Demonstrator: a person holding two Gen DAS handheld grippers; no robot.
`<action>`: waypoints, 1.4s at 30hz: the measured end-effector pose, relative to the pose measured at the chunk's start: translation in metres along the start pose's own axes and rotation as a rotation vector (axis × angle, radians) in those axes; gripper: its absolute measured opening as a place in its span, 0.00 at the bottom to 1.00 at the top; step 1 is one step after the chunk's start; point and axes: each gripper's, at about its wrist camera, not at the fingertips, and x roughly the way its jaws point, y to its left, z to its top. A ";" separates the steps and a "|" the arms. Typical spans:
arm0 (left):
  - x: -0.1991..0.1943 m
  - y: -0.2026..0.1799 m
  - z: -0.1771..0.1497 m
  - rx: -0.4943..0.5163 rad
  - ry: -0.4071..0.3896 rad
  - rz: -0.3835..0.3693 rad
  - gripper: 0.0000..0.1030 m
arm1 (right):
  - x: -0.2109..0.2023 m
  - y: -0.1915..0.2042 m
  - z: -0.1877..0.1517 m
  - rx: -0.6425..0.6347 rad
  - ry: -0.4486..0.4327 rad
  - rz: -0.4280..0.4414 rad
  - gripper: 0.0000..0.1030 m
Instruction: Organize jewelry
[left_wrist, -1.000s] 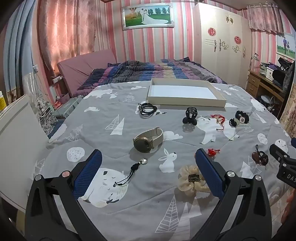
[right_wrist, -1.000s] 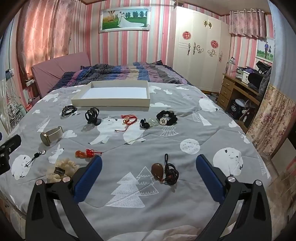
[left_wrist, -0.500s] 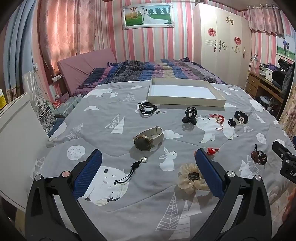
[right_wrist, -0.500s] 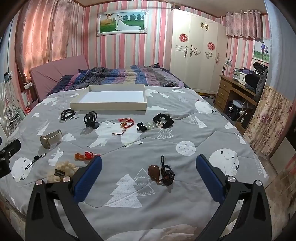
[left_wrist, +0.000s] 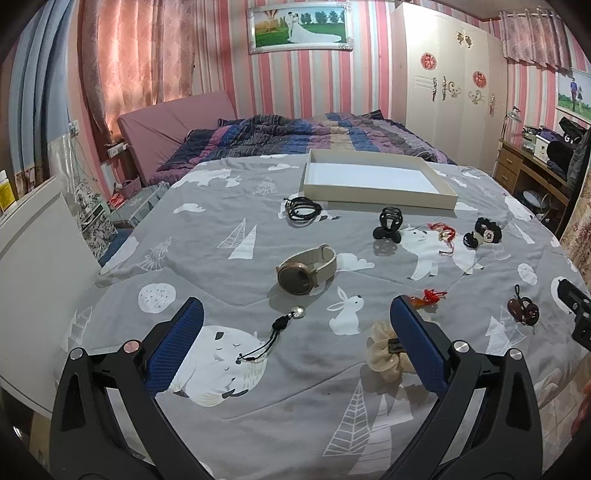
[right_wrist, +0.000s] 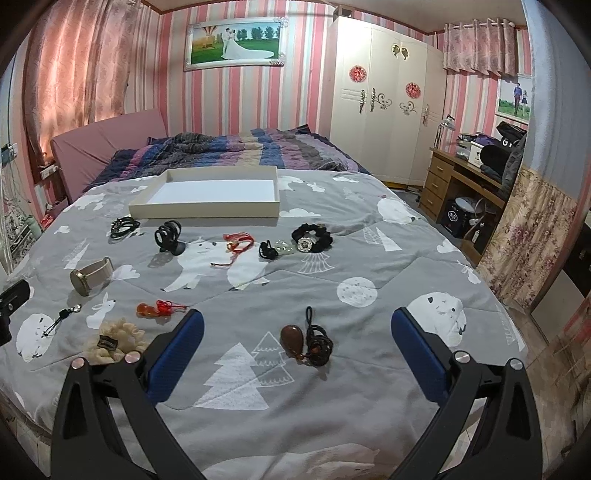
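Bedspread (left_wrist: 229, 369) holds charm (left_wrist: 275, 332) between spread left gripper (left_wrist: 295, 347); right gripper (right_wrist: 297, 350) spread.

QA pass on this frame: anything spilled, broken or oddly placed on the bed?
Nothing looks spilled or damaged. The only mismatch with the goal: the cream tray holds nothing, while every piece, including the watch, black hair clip and brown pendant, lies loose on the grey bedspread. Left claw and right claw are open, holding nothing.
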 end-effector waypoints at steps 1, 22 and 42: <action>0.000 0.002 0.000 -0.004 0.002 0.000 0.97 | 0.000 -0.002 0.000 0.004 -0.001 -0.001 0.98; -0.002 0.019 0.011 0.004 0.011 0.008 0.97 | -0.002 -0.018 0.014 0.034 0.026 0.034 0.98; -0.002 0.024 0.024 0.009 0.008 -0.030 0.97 | -0.003 -0.022 0.031 0.038 0.009 0.030 0.98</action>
